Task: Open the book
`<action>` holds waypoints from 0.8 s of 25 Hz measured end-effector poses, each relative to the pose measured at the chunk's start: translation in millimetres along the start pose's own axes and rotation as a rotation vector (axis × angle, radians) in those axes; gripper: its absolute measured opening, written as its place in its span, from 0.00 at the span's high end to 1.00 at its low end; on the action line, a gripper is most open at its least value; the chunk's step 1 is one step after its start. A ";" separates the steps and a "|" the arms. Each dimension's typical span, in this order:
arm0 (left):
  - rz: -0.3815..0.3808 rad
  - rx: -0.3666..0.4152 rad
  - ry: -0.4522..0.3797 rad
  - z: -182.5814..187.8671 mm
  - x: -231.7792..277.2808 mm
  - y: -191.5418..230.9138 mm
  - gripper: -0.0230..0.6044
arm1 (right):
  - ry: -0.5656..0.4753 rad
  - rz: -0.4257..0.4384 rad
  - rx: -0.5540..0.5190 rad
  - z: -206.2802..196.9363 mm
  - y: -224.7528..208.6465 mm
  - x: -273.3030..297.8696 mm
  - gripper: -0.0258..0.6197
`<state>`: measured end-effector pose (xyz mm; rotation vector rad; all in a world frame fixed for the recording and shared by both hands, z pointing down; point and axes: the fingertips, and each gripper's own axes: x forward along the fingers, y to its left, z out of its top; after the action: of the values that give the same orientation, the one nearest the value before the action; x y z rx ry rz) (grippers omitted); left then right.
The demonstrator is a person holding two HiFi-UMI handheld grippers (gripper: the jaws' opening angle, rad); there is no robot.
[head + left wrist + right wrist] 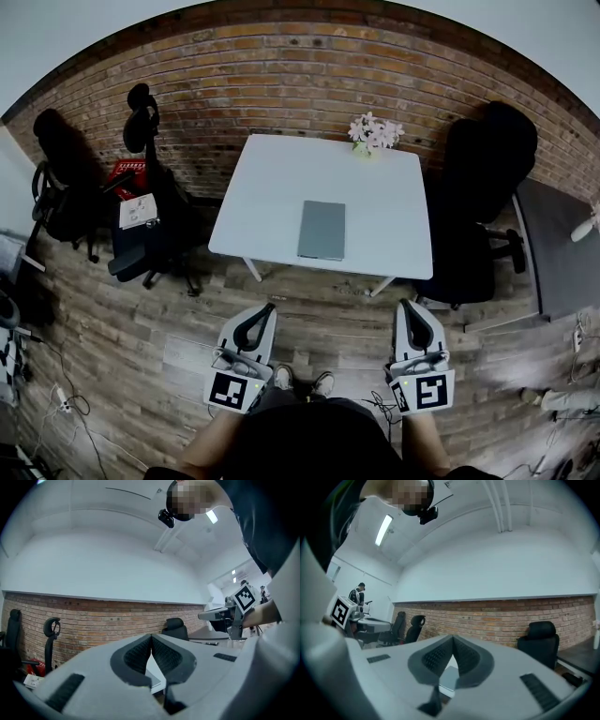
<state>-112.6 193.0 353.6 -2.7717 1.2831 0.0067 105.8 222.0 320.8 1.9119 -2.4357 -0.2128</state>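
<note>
Head view: the thin grey book (322,230) lies unopened on the white square desk (272,187). Both the left tool (265,311) and the right tool (408,307) are closed and empty (well apart from it).

Head view: high up, facing steeply down, well back from the white square-topped bench (281,187). Left gripper view rides the left tool (151,638), right gripper view the right tool (453,640). Both sit low and level. All three share the bench and the red brick wall (281,66).
</note>
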 end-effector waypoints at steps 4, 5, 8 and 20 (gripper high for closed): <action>0.027 0.017 -0.003 0.7 -2.7 -5.7 0.92 | 0.003 0.006 0.009 -10.5 -11.1 -4.4 0.94; 0.032 0.019 0.000 -0.4 -3.5 -7.4 0.92 | 0.007 0.007 0.017 -14.9 -13.4 -4.2 0.94; 0.044 0.023 0.031 -11.3 -7.2 -9.3 0.92 | 0.017 0.020 0.035 -25.5 -14.7 -2.0 0.94; -0.007 -0.026 0.029 -41.0 65.5 38.4 0.92 | 0.063 -0.002 0.007 -43.8 -29.4 67.5 0.94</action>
<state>-100.8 115.1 388.8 -2.8088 1.2886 -0.0175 122.9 146.0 356.6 1.8935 -2.3982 -0.1412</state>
